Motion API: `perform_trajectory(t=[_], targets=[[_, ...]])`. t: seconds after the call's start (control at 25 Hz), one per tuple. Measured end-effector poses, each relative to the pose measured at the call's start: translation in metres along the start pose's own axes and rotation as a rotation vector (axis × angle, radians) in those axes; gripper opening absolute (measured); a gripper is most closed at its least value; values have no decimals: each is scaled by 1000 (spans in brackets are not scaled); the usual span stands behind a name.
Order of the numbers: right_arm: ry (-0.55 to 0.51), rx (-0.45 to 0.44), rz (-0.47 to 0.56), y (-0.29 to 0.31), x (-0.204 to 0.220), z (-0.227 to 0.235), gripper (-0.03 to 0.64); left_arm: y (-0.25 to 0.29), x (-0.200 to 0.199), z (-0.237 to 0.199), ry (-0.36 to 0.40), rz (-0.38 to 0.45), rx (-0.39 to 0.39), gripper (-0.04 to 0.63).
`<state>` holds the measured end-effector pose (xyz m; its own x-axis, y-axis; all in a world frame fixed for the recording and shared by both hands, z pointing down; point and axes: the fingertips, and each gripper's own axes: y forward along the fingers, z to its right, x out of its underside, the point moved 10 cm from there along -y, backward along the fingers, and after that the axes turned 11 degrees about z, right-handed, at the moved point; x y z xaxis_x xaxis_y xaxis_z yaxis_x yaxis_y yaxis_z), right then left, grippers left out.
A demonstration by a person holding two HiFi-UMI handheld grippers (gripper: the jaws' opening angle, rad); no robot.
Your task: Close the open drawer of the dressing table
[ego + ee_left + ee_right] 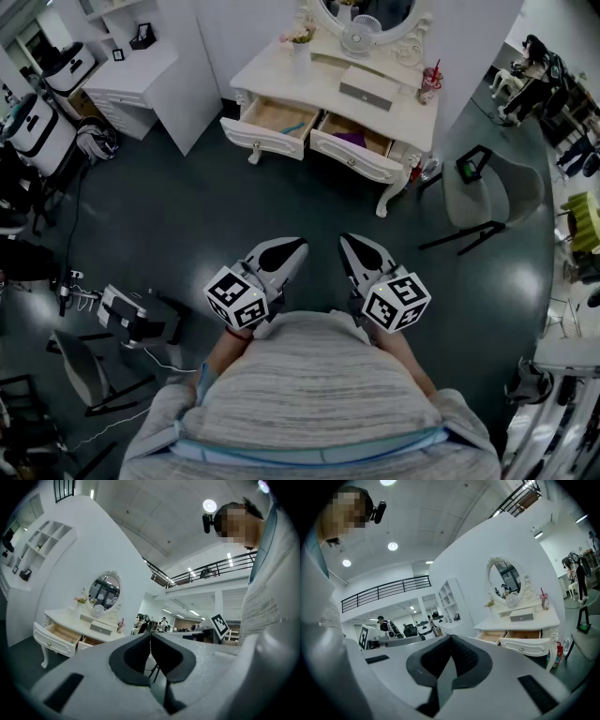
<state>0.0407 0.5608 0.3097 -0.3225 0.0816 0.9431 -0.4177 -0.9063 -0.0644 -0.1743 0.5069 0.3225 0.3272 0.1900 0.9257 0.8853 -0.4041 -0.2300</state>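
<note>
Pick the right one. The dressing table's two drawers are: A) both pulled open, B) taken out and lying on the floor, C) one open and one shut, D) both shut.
A: on the dressing table, the left drawer and the right drawer both stand pulled out, with their insides showing.

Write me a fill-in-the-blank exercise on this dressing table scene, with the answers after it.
The dressing table has ____ drawers pulled open.
In the head view, the drawer on the right holds something ____ in colour.
The left gripper and right gripper both have their jaws ____.
Behind the small fan stands an oval ____.
Answers: two; purple; shut; mirror.
</note>
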Motion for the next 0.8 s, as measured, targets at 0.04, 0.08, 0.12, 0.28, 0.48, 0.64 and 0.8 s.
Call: perform_trajectory(t=[0.04, 0.08, 0.12, 0.28, 0.48, 0.64, 0.8], targets=[[0, -1, 2, 1, -1, 0, 9, 0, 0, 0, -1, 1, 0, 17], [0, -2, 3, 1, -1, 0, 9, 0, -1, -1, -2, 2, 0, 17], [1, -2, 4, 2, -1, -1, 9, 0, -1, -1, -2, 2, 0, 17], [3, -3, 0, 6, 1, -3, 9, -3, -1, -5, -7, 0, -4, 17], [-3, -9, -8, 12, 0, -3, 9, -6, -3, -10, -11, 6, -18, 17], [-6, -12, -15, 19, 0, -3, 9, -7, -4, -17, -16, 10, -30, 17], [-5, -14, -26, 27, 3, -5, 9, -12, -6, -25, -18, 8, -35, 17]])
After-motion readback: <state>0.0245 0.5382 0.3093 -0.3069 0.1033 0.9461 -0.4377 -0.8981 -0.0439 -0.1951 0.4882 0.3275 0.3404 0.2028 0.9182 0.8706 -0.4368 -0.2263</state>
